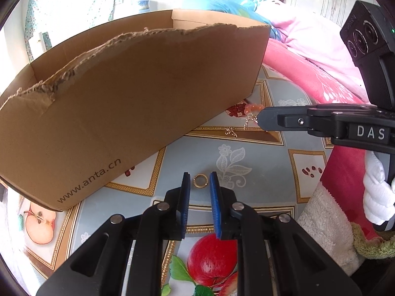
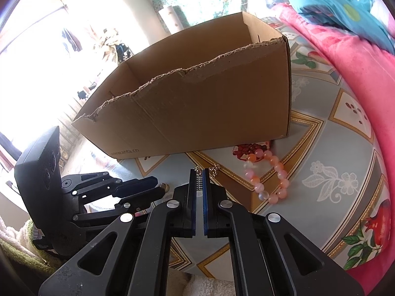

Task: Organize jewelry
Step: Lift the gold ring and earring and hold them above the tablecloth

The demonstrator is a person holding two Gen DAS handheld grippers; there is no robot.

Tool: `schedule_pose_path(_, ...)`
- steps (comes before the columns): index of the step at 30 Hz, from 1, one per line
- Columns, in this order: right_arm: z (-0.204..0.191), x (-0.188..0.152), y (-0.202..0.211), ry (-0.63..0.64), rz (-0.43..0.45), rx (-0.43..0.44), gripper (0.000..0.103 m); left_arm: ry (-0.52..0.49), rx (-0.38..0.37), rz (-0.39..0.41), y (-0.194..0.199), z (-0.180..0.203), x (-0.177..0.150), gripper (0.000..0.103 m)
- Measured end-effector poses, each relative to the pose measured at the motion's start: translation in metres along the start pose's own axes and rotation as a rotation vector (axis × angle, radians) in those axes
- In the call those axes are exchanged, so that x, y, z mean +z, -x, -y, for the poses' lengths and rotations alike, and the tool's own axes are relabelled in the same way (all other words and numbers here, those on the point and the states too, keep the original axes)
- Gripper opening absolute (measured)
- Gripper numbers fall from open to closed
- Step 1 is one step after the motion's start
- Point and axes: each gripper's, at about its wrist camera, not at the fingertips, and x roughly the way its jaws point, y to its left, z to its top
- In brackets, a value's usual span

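My left tool stands slightly open around the ring on the desk, pads apart from it. My right tool is clamped on the chain beside the box; the bracelet lies near the box's right corner.

Box: "www.anta.cn"; right gripper: "DAS".

Fruit-patterned tablecloth under a torn cardboard box, gold ring, thin chain, pink bead bracelet.
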Motion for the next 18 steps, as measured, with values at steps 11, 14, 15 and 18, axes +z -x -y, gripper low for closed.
schedule_pose_path(11, 0.0, 0.0, 0.0, -0.004, 0.0, 0.003, 0.003, -0.043, 0.028, 0.009, -0.006, 0.009, 0.002, 0.015)
schedule_pose_path(14, 0.001, 0.0, 0.001, -0.005, 0.001, 0.005, 0.003, -0.064, 0.044, 0.013, -0.007, 0.013, 0.003, 0.015)
schedule_pose_path(15, 0.001, 0.0, 0.001, -0.005, 0.002, 0.006, 0.003, -0.065, 0.044, 0.013, -0.007, 0.013, 0.003, 0.015)
schedule_pose_path(18, 0.002, 0.0, 0.001, -0.004, 0.004, 0.006, 0.003, -0.058, 0.047, 0.014, -0.008, 0.014, 0.003, 0.012)
